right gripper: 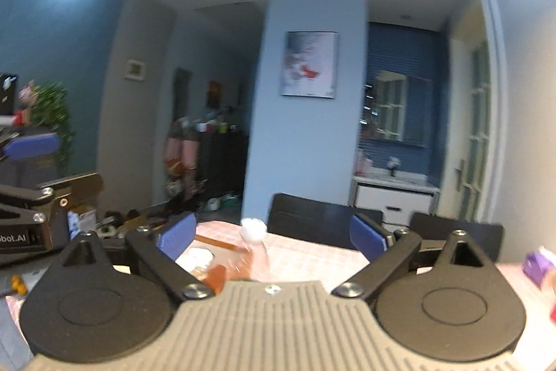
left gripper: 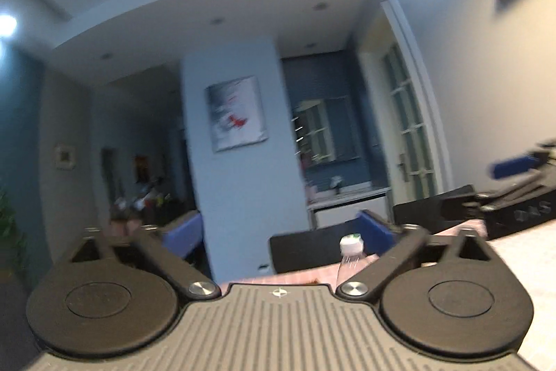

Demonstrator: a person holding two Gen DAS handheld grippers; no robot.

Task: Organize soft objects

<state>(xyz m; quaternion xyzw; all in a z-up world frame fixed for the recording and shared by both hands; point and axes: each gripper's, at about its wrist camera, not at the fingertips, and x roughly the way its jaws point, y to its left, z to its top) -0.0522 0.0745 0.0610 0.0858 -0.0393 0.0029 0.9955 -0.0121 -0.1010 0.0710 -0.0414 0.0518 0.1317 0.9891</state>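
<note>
Both grippers raised over the table, jaws spread wide and empty.

The left gripper (left gripper: 279, 230) and right gripper (right gripper: 272, 237) point level across the room toward a pillar with a framed picture (right gripper: 309, 64). Nothing sits between the blue pads (right gripper: 175, 237) of either. A clear bottle (right gripper: 255, 244) with a white cap stands on the pink checked table (right gripper: 312, 254). I cannot make out any soft object clearly; a blurred purple thing (right gripper: 537, 265) lies at the table's right edge.

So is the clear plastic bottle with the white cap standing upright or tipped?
Upright: the clear plastic bottle stands on the pink table, white cap on top.
</note>
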